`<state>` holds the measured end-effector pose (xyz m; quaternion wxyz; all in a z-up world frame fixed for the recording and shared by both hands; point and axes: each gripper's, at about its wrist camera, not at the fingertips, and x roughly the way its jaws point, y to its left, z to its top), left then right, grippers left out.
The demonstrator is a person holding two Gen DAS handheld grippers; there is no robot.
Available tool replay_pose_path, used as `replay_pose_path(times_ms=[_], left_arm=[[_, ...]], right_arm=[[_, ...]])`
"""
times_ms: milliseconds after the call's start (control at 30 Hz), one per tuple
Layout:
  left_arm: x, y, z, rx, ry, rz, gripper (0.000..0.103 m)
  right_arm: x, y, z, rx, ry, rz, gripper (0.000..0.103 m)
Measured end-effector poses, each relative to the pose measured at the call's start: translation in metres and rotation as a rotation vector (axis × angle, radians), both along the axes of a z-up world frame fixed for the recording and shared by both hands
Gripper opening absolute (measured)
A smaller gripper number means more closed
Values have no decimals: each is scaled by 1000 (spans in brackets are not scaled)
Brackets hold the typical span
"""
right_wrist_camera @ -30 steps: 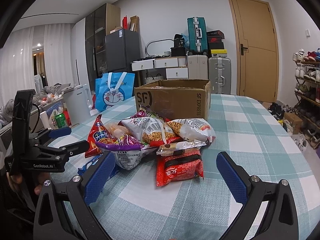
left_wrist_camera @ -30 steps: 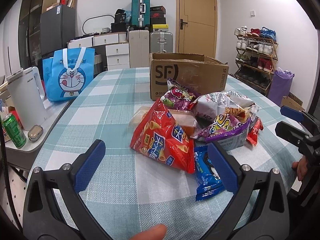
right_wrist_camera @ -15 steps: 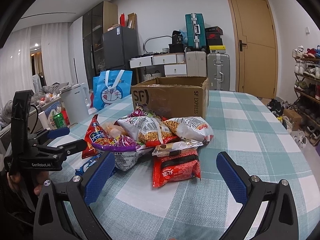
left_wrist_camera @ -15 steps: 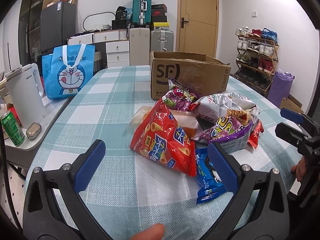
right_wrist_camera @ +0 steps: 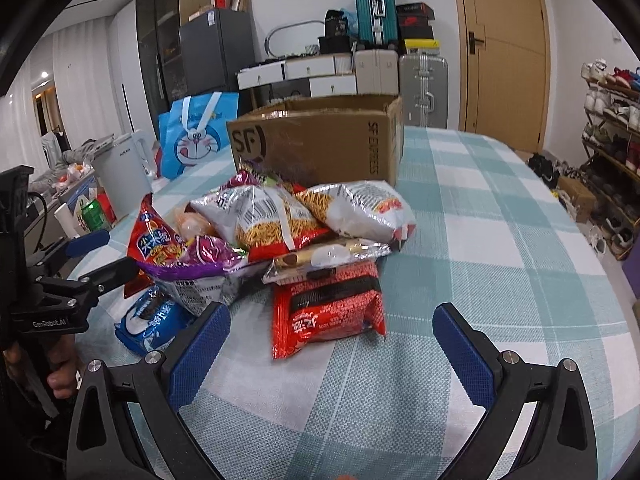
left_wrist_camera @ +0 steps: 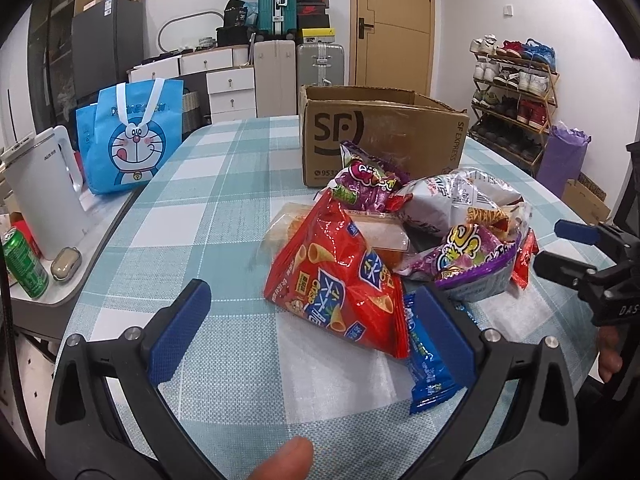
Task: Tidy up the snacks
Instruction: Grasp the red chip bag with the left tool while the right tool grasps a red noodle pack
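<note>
Both tongs gape wide and empty: left gripper [left_wrist_camera: 316,336] just short of a crinkly red foil cone-snack bag [left_wrist_camera: 340,280], right gripper [right_wrist_camera: 332,348] before a glossy red noodle packet [right_wrist_camera: 328,312].

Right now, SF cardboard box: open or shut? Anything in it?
Open. The cardboard box has no flaps over its top; the far inner wall shows above the near rim. Contents: cannot tell, the interior is below the rim in both views.

White walls [left_wrist_camera: 480,20], wooden door [left_wrist_camera: 394,24], shoe rack [left_wrist_camera: 514,100], checked table [right_wrist_camera: 500,240]
</note>
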<state>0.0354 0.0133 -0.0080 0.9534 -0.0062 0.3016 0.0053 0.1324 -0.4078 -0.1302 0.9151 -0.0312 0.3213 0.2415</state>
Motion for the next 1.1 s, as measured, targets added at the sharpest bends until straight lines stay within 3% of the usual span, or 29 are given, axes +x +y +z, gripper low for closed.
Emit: replay_pose_path(times_ms=[300,533,633,933,1100], left_arm=[[9,4,-1,26,45,1,102],[18,10,5,-30,65,-32,102],[21,7,2,-7,72,-30,102],[35,3,-8,13,106,-32,102],[49,3,-13,-39,160,-61,101]], right_arm=[[25,12,-12,-29,142,23,103],[35,22,-16,-80,161,11,103],[41,22,-18,-75,176,8,101],[40,23,-19,-96,148,3,82],[30,25,-19,-123,114,12,57]])
